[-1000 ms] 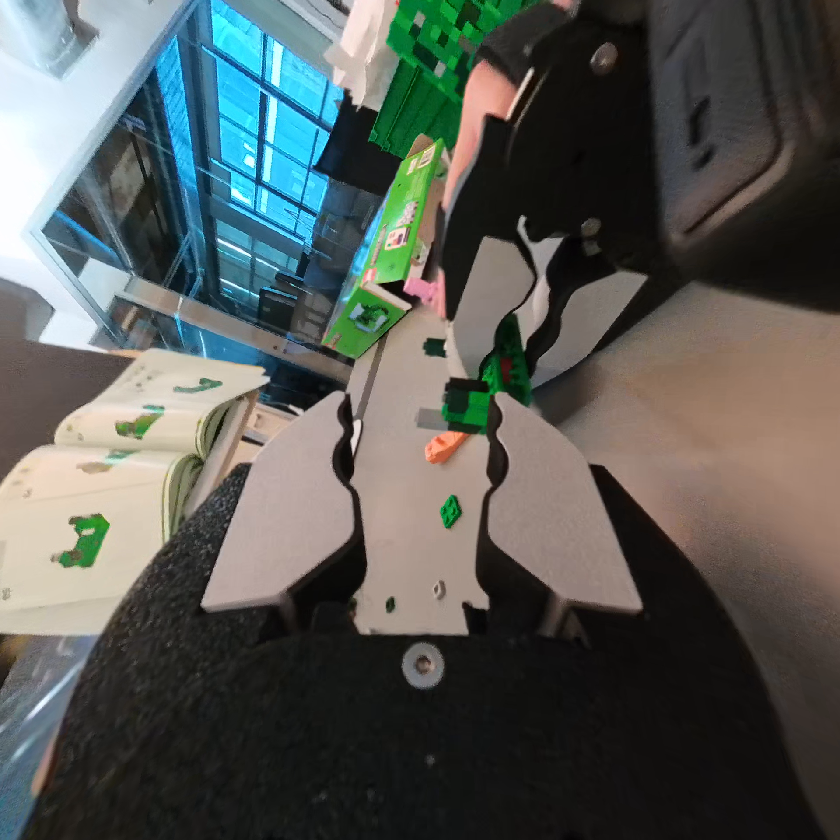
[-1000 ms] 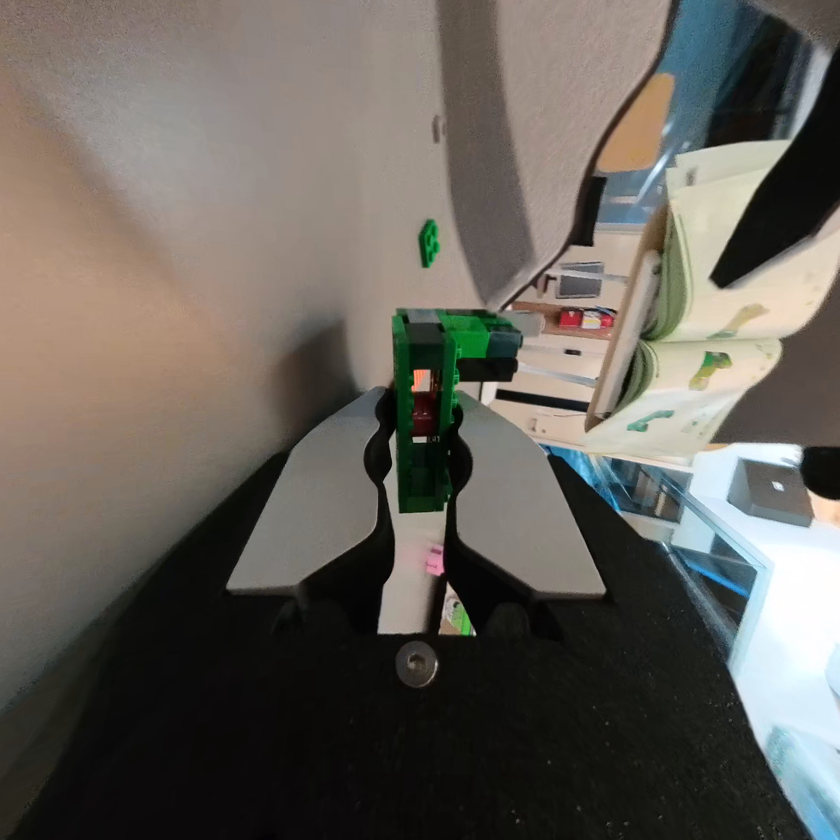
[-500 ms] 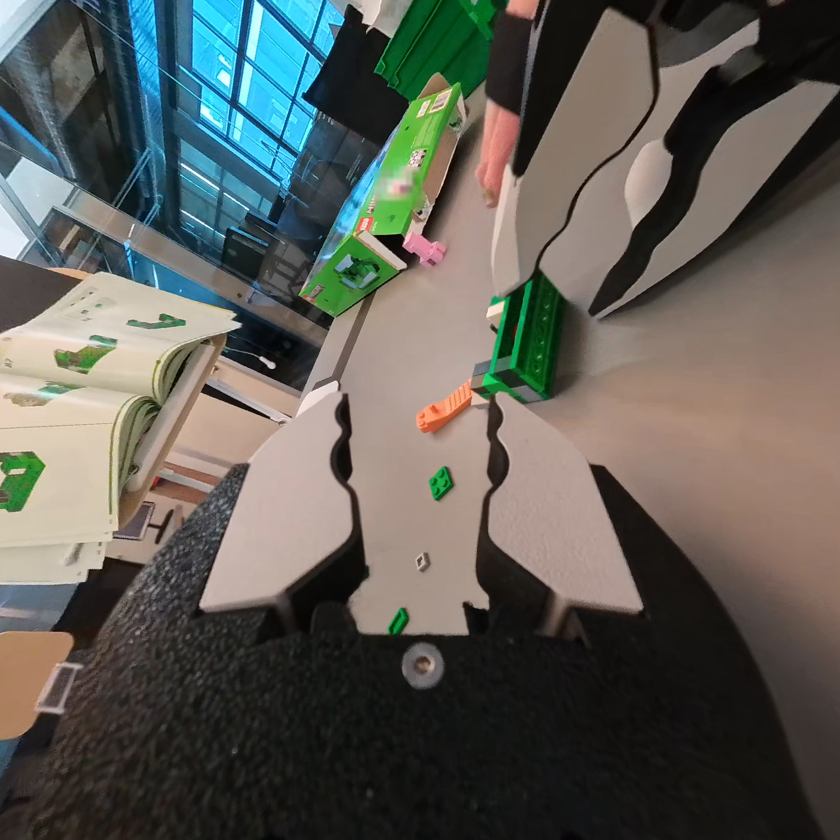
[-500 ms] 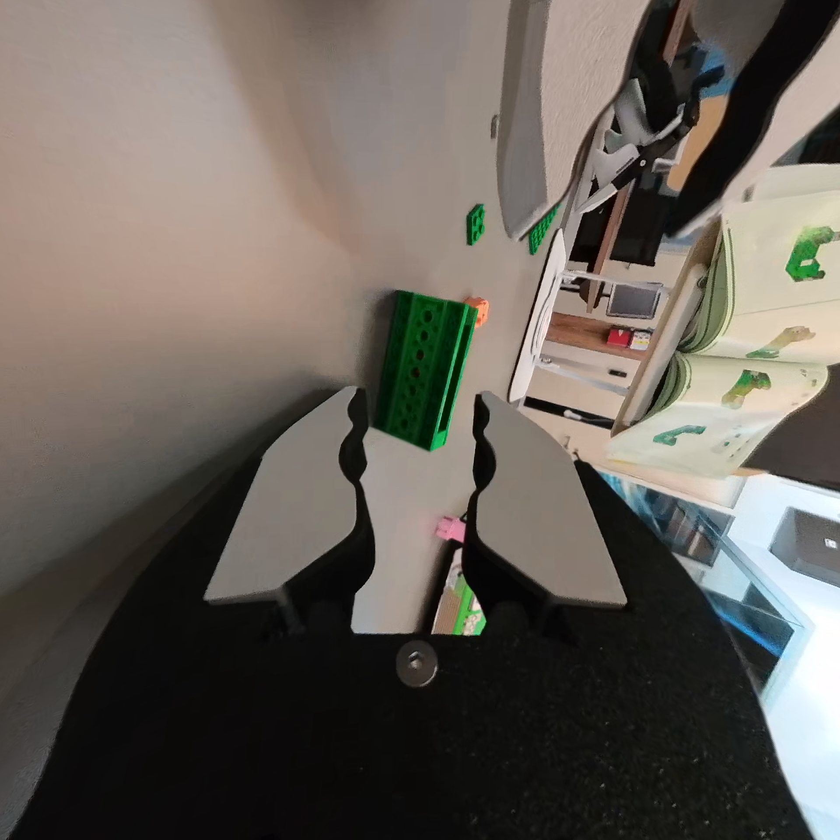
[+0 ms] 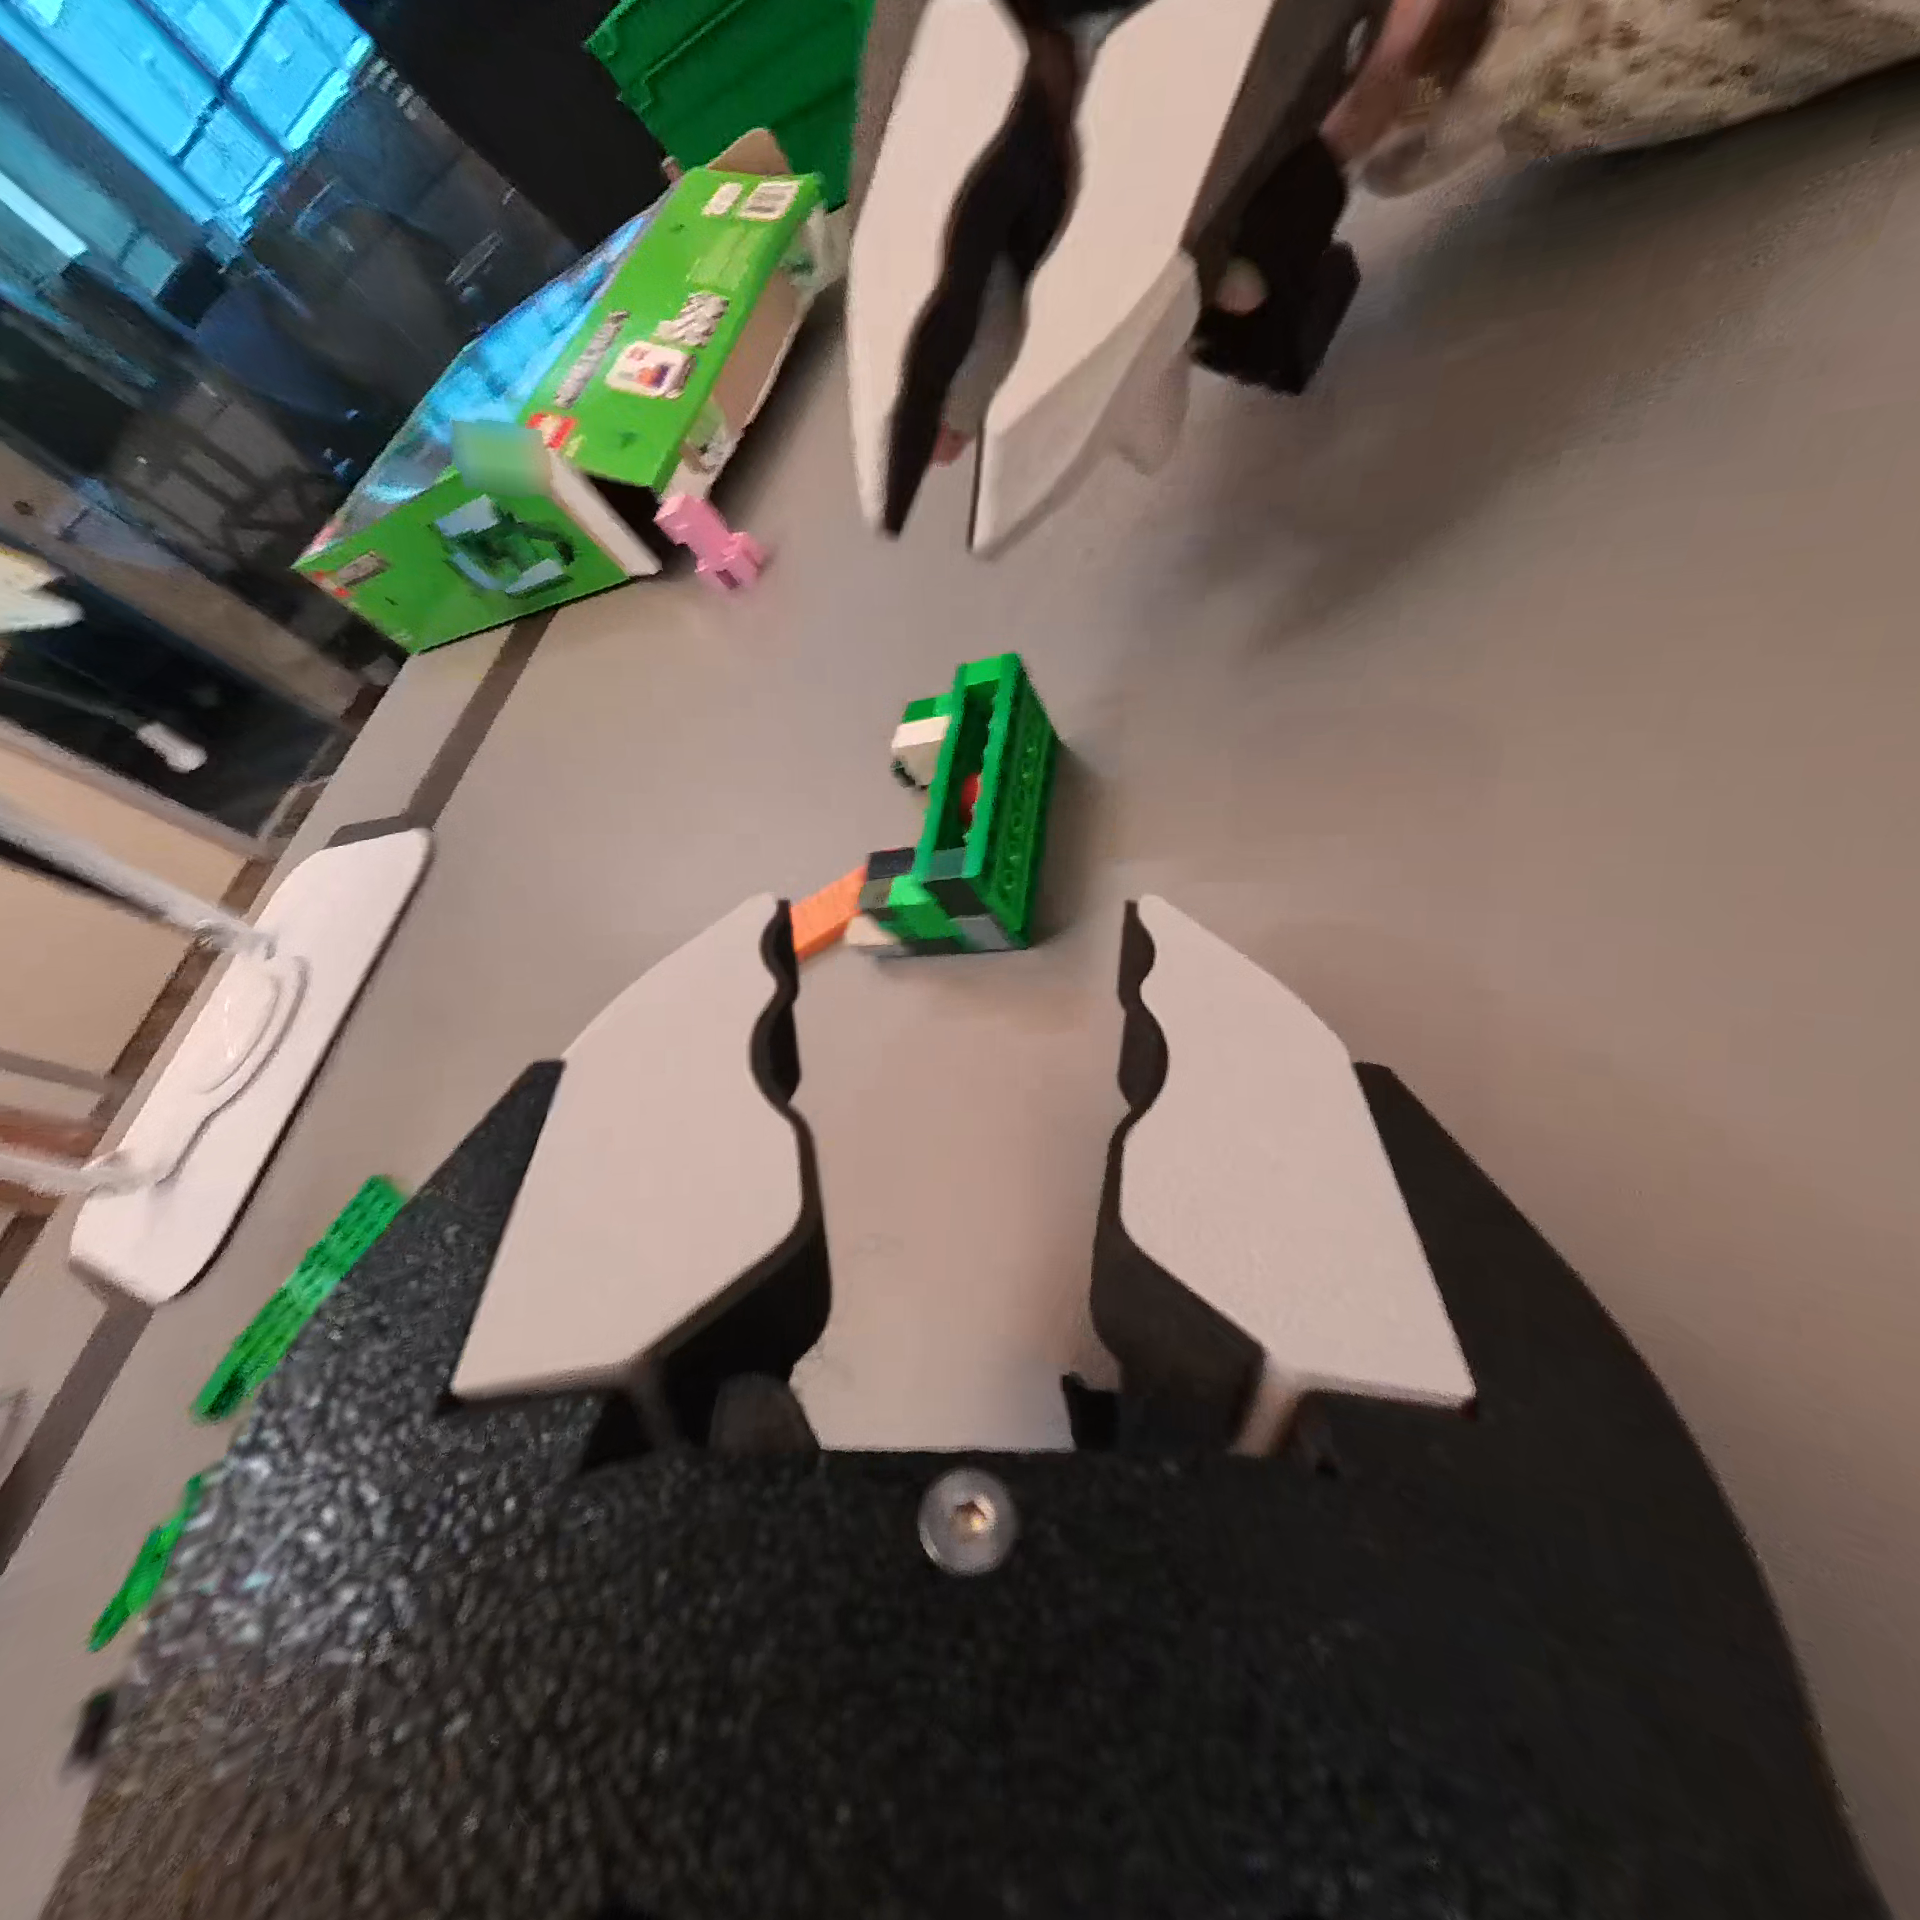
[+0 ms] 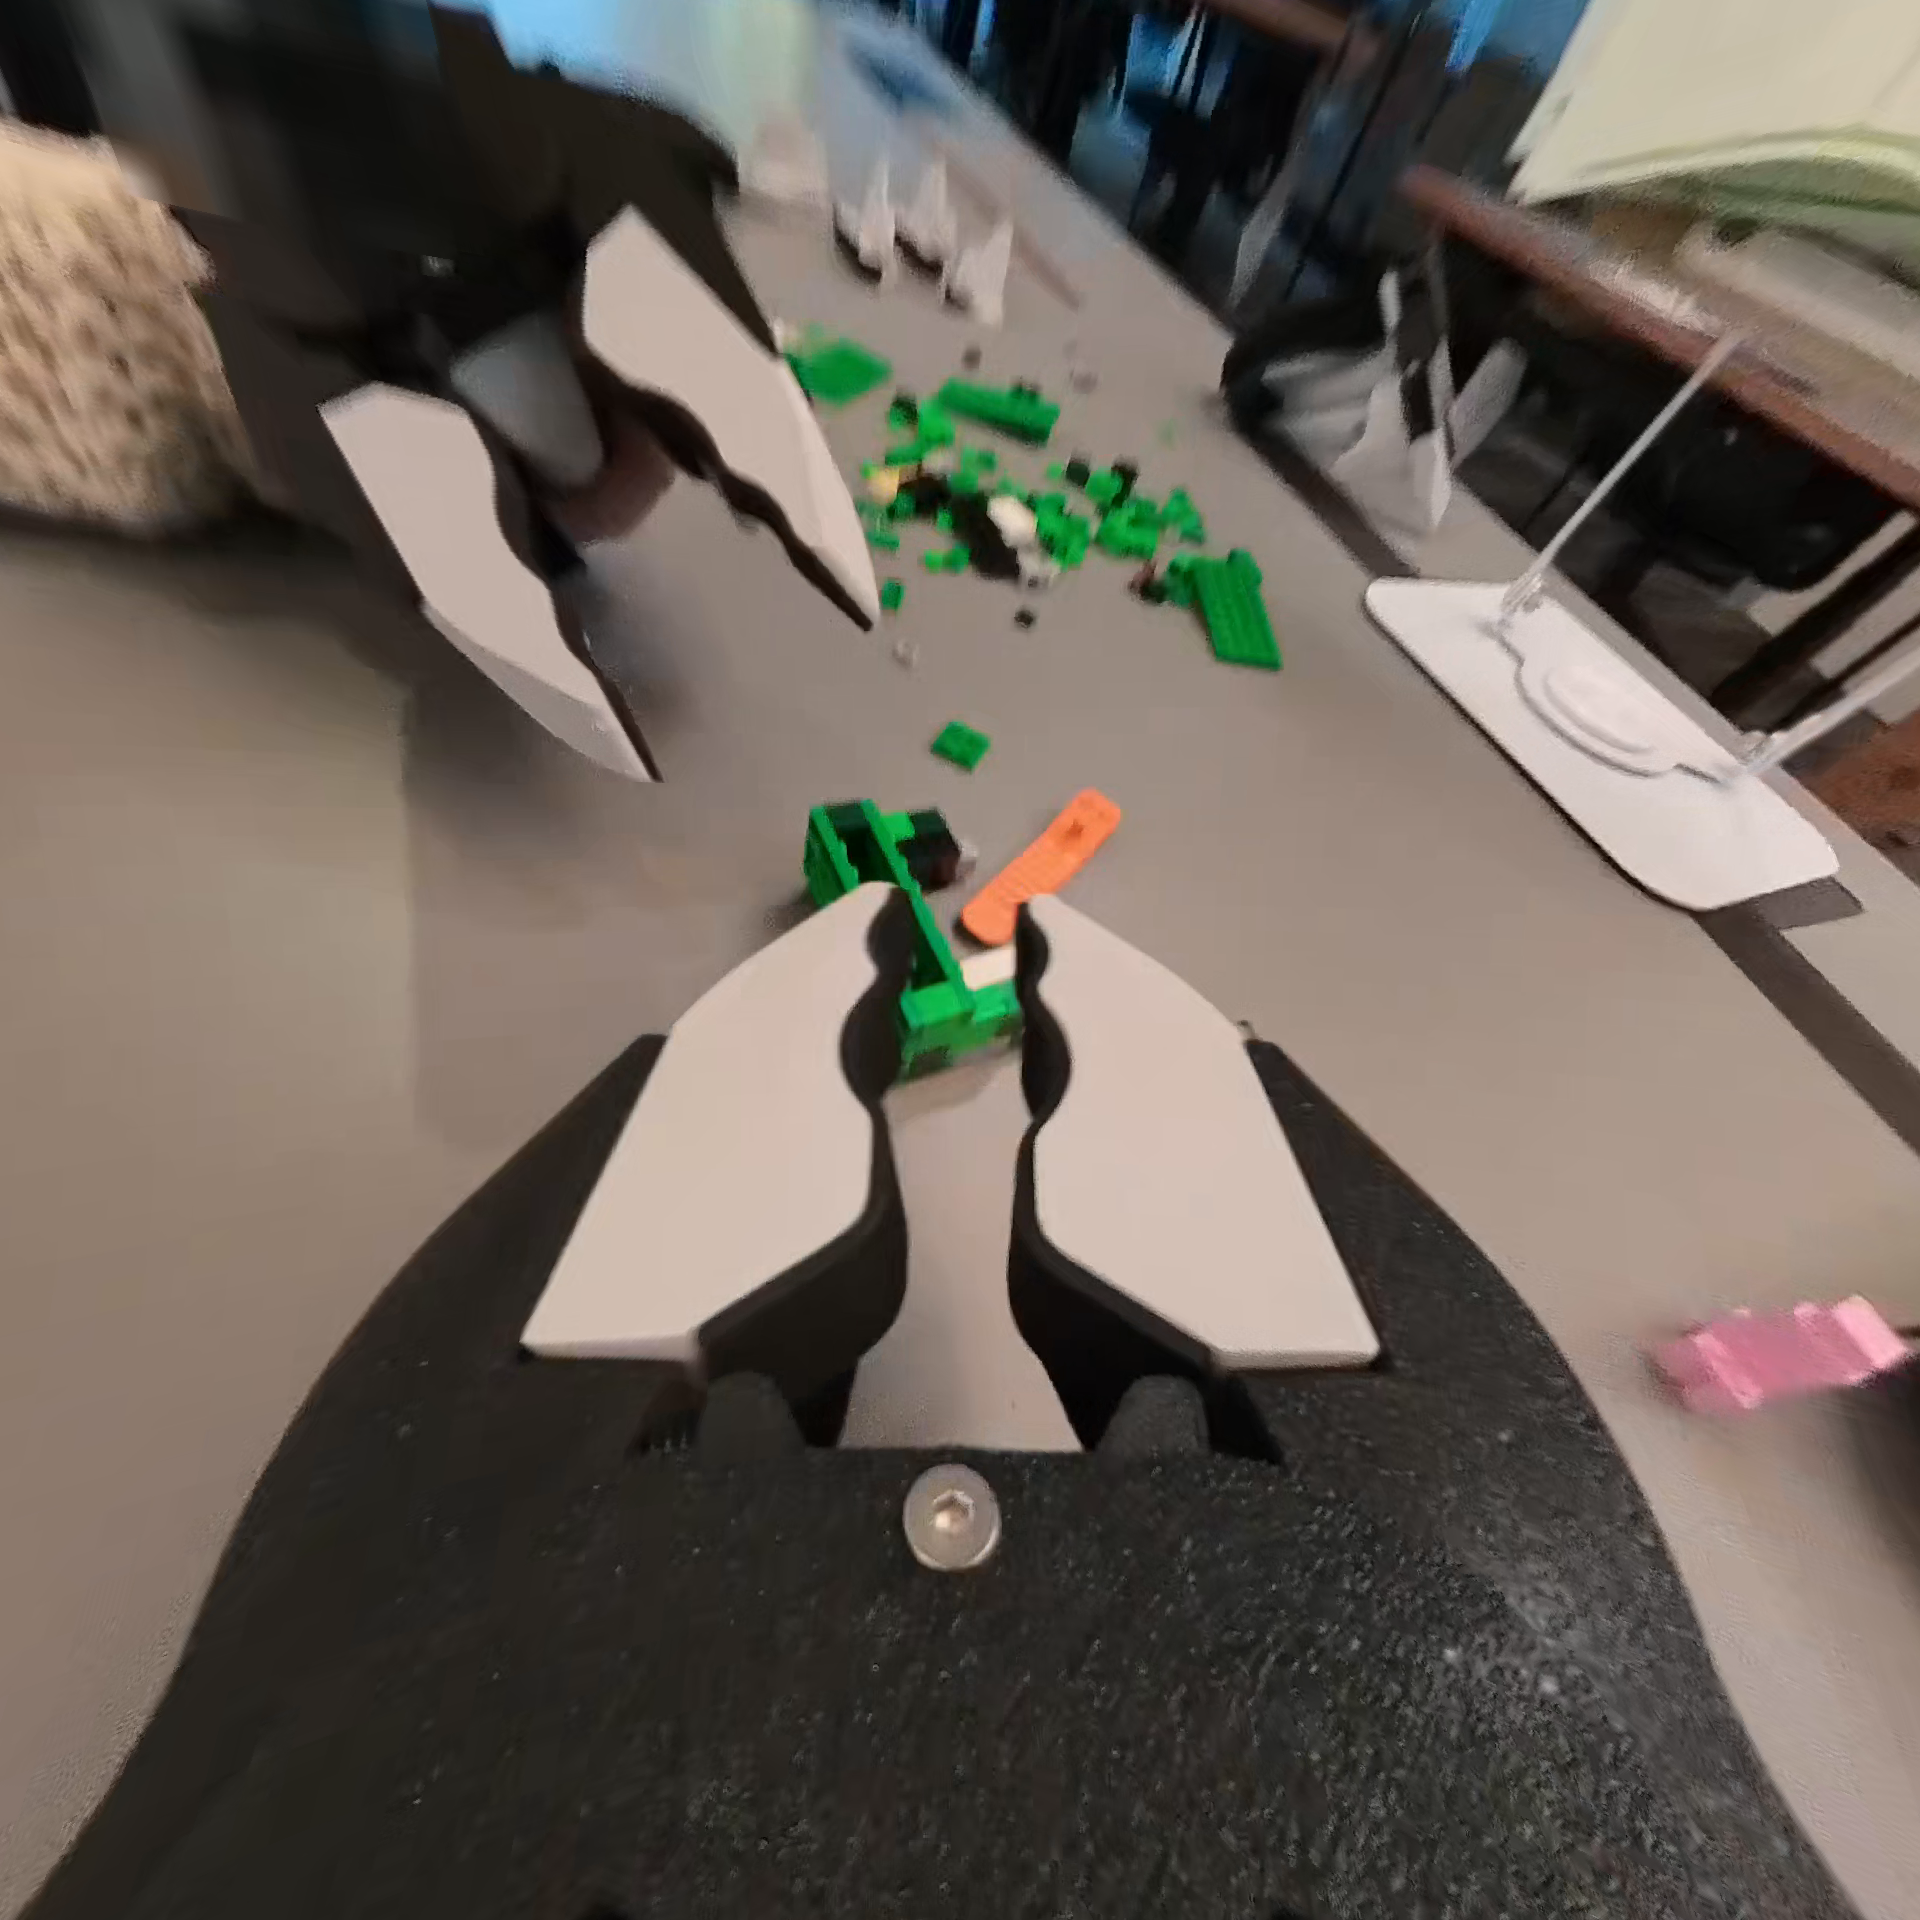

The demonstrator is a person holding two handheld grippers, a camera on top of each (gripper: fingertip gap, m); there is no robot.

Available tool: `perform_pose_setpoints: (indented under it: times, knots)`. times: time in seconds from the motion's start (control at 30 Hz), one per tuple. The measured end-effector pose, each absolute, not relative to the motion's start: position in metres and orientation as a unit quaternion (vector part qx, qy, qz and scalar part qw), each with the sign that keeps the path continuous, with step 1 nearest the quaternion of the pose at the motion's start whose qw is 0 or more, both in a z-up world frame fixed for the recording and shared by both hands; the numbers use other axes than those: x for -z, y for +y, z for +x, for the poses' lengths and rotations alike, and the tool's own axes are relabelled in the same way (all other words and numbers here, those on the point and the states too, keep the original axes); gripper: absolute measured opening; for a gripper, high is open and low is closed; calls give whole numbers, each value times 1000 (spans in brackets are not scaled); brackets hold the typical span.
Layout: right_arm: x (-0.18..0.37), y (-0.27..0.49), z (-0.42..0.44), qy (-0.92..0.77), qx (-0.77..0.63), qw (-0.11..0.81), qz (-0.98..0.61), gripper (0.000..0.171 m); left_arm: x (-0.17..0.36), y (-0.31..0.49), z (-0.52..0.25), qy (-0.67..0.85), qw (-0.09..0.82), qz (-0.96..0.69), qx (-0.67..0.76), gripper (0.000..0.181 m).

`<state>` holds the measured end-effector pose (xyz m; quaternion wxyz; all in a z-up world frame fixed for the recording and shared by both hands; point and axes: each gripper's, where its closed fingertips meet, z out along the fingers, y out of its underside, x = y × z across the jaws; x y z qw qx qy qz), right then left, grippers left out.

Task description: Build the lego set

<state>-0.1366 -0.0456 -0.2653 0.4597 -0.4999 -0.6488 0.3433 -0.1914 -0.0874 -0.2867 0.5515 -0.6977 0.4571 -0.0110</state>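
The lego build (image 5: 977,821) is mostly bright green (with dark, white and red bits) on a grey table (image 5: 1455,831); beside it, an orange tool (image 6: 1039,868), a pink figure (image 5: 712,535), a green box (image 5: 551,447).

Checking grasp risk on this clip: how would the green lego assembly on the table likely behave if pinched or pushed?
The green lego assembly looks stiff but hollow-framed, so probably light and prone to sliding on the smooth grey table. Its small end blocks might pop off under a hard pinch.

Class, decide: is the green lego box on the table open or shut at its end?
Open. The green lego box lies on the table with its far cardboard flap folded outward.
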Motion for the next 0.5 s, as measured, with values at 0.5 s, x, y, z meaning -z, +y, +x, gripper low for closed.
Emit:
perform_pose_setpoints:
  times: [0.5]
  knots:
    - [281, -47, -125, -655, -398, 402, -502, 13, 261, -152, -260, 261, 574, -773, 61, 51]
